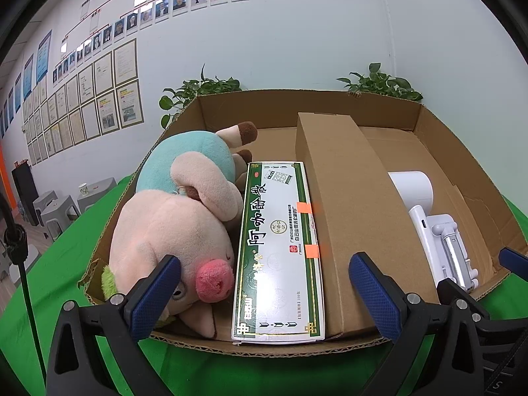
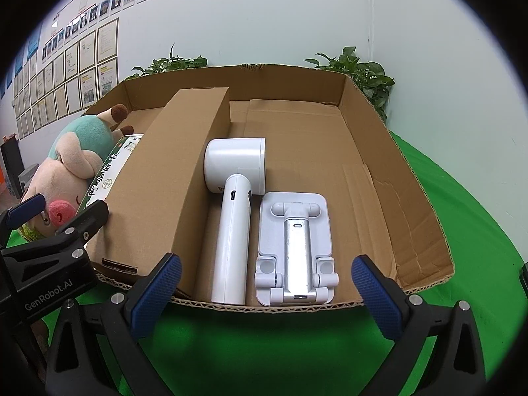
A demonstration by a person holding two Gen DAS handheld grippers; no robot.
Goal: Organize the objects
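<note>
Nearest in both wrist views are the fingers themselves. The left gripper point(image 1: 264, 293) hangs just outside the near wall of the shallow brown cardboard tray point(image 2: 412, 171), its blue-padded fingers point(image 1: 155, 297) spread wide with nothing between them. The right gripper point(image 2: 267, 293) hovers likewise at the near wall, fingers wide and empty, over the bright green cloth point(image 2: 478, 231) that covers the counter.

Just past the near wall, the tray's load lies in a row. At the left, a pink plush pig with a red snout point(image 1: 171, 231) fills the left corner, lying against the left wall. Touching its side is a long white-and-green printed carton point(image 1: 280, 247), lying flat and running away from the camera. Beside that sits a long plain brown cardboard box point(image 1: 343, 204), standing taller than the carton. To the right of it lies a white handheld device with a round head point(image 2: 231, 217), handle toward the near wall, and just beside that a white folding stand with a silver centre arm point(image 2: 297, 250), folded flat. Right of the stand the tray floor is bare.

Farther back, leafy green potted plants point(image 2: 359, 69) show behind the far wall of the tray.

By my reading, every object in view is already inside the tray and lined up, so the sorting looks close to finished or between placements. Should anything remain, the next move would call for bringing it to the bare right part and setting it down parallel to the others.
</note>
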